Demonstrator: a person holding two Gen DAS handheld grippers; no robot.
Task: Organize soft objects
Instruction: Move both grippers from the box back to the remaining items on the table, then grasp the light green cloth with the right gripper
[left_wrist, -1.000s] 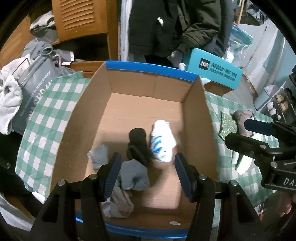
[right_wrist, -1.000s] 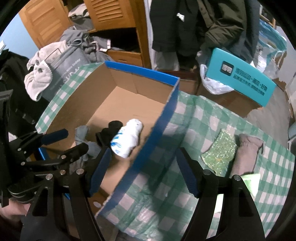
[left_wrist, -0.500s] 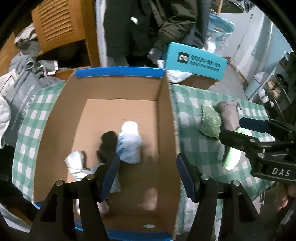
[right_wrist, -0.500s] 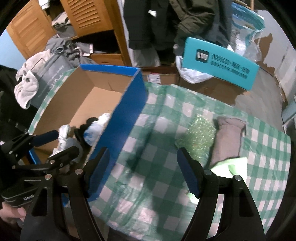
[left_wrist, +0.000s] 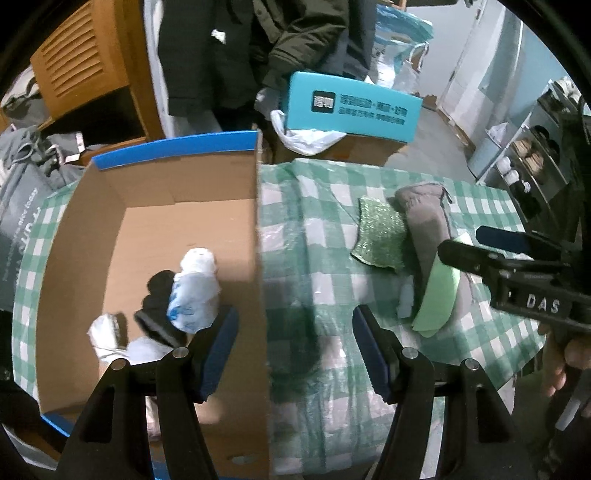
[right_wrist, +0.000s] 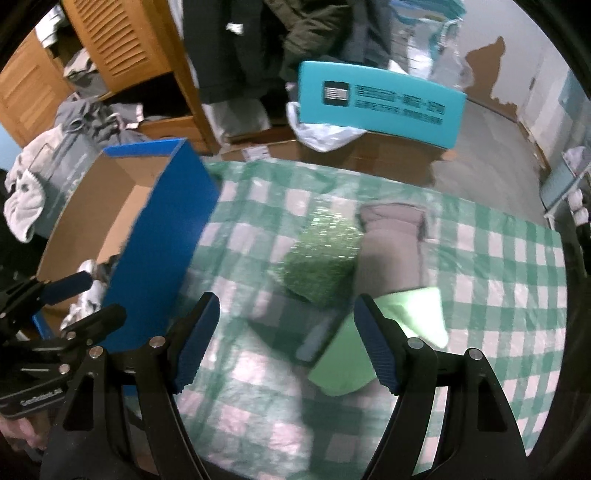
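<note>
Hovering: right gripper (right_wrist: 286, 341) (spread wide) | glittery sponge (right_wrist: 319, 264) ahead

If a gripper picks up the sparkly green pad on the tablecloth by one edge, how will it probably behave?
The sparkly green pad looks thin and lies flat, so it will probably flop and hang down. It seems light for its size. Its glittery weave looks rough, so it should not slip much. It touches the grey pouch and might nudge it.

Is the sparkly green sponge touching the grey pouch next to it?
Touching. In the left wrist view the green sponge overlaps the left side of the grey pouch, with no checked cloth showing between them. The blurred right wrist view shows their edges meeting too.
</note>
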